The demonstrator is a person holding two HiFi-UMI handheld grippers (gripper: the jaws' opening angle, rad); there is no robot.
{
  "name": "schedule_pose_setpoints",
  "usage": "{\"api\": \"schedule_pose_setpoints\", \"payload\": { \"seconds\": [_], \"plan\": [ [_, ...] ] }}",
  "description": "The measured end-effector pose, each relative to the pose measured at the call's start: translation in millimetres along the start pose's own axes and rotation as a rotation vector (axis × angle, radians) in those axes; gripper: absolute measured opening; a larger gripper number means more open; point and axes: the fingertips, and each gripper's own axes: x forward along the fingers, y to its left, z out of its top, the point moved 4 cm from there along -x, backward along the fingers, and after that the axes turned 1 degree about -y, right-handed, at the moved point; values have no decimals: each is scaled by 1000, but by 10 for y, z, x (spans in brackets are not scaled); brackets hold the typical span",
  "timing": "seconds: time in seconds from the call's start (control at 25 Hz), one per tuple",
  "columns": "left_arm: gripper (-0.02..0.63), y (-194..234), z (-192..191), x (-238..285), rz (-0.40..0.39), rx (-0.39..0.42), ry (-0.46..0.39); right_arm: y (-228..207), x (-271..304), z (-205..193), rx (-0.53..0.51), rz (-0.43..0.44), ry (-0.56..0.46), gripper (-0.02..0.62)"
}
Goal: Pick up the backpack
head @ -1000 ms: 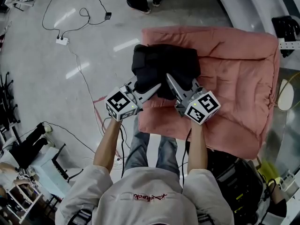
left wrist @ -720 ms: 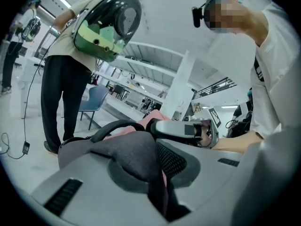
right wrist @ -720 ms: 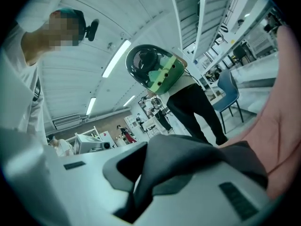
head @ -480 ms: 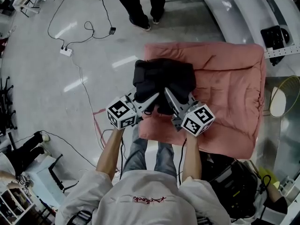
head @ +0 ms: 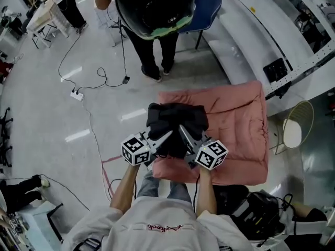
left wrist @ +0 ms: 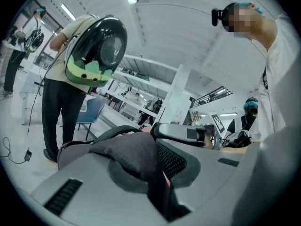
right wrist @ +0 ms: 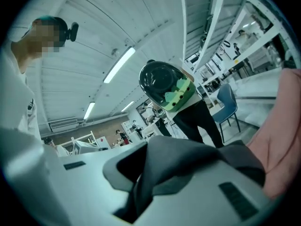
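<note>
The black backpack point(head: 175, 122) hangs bunched between my two grippers, above the near left corner of a pink cushion point(head: 238, 124). My left gripper point(head: 166, 136) is shut on a fold of its dark fabric point(left wrist: 136, 159), which fills the gap between the jaws in the left gripper view. My right gripper point(head: 182, 130) is shut on another fold point(right wrist: 178, 166), close beside the left one. Both point away from me, nearly level, with their tips almost touching. The right gripper's grey finger point(left wrist: 186, 133) shows across the left gripper view. Most of the backpack's body lies hidden behind the pinched fabric.
A person carrying a black domed pack point(head: 154, 7) stands just beyond the cushion. A blue chair point(head: 207, 9), a long white bench point(head: 261, 41), a round wire stool point(head: 293, 132), a power strip with cables point(head: 77, 94) and a black bag point(head: 256, 213) surround me.
Both grippers have risen together with the backpack held in them, and it now hangs higher over the cushion. The head view takes in more floor and the standing person.
</note>
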Motion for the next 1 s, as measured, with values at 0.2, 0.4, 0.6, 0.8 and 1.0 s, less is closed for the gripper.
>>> {"api": "schedule_pose_setpoints", "payload": {
  "seconds": [0.2, 0.4, 0.6, 0.8, 1.0],
  "plan": [
    [52, -333, 414, -140, -37, 48, -32, 390, -197, 334, -33, -22, -46, 48],
    [52, -604, 640, -295, -108, 95, -38, 705, -365, 486, -54, -64, -106, 48],
    [54, -759, 648, -372, -200, 105, -23, 909, -522, 462, -80, -138, -146, 48],
    [54, -896, 532, -460, -254, 107, 5, 1030, -683, 328, -71, -184, -182, 48],
    [54, -1093, 412, -492, -253, 111, 13, 1106, -889, 228, -58, -191, -194, 48]
  ]
}}
